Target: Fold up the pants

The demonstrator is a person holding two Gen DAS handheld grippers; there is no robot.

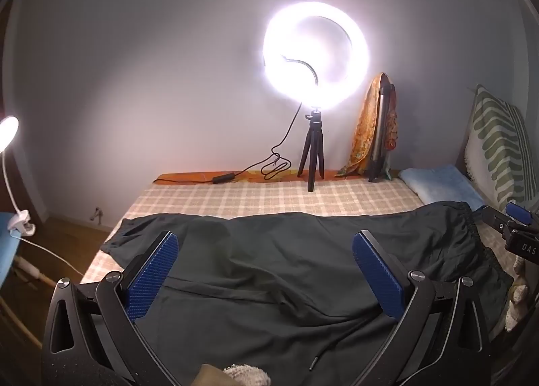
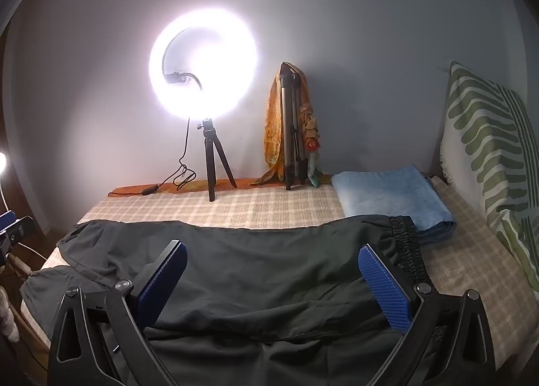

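The dark pants lie spread on the checked bed, long axis crosswise to both grippers, waistband nearer the right gripper, cuffs nearer the left gripper, both wide and empty.

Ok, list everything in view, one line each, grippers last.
pants: one, dark grey, spread across the bed, elastic waistband at the right
bed cover: one, beige check, under the pants
ring light: one, white, lit, on a black tripod at the far edge by the wall
folded tripod: one, silver and black, leaning on the wall, orange scarf draped over it
towel: one, light blue, folded, next to the waistband
pillow: one, white with green stripes, upright at the right
clip lamp: one, white, lit, far left
left gripper: blue pads, open above the pants
right gripper: blue pads, open above the pants
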